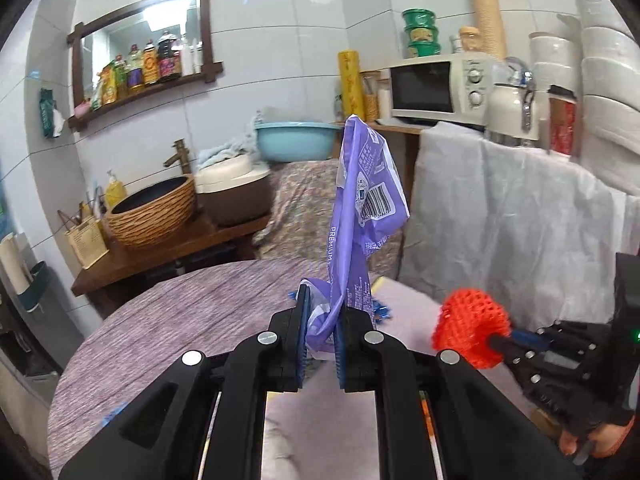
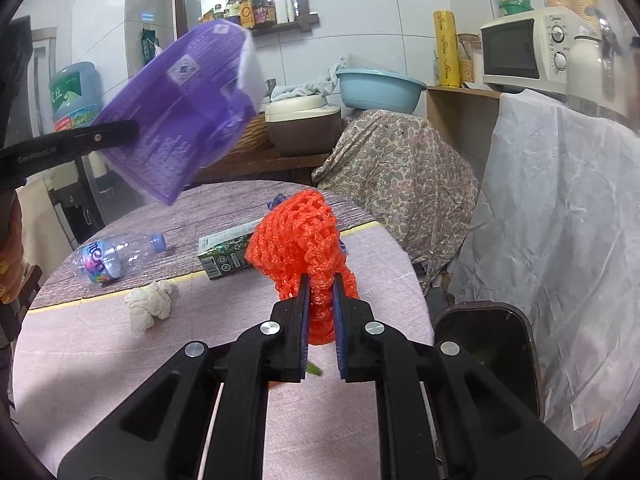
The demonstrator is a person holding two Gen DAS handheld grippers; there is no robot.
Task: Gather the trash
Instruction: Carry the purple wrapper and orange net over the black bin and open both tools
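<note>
Left gripper (image 1: 321,312) is pinching the purple wrapper (image 1: 368,184) by its lower end, jaws nearly closed, sheet standing toward 12 o'clock. Right gripper (image 2: 320,296) is clamping the orange foam net (image 2: 296,236) likewise. Both are riding clear of the table (image 2: 100,344), likely for carrying to the dark bin (image 2: 484,344) at 4 o'clock.

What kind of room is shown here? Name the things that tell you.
Probably a small home kitchen or utility corner: a microwave on a counter, cooking-oil bottles on a wall shelf, and a basin sink with a tap.
</note>
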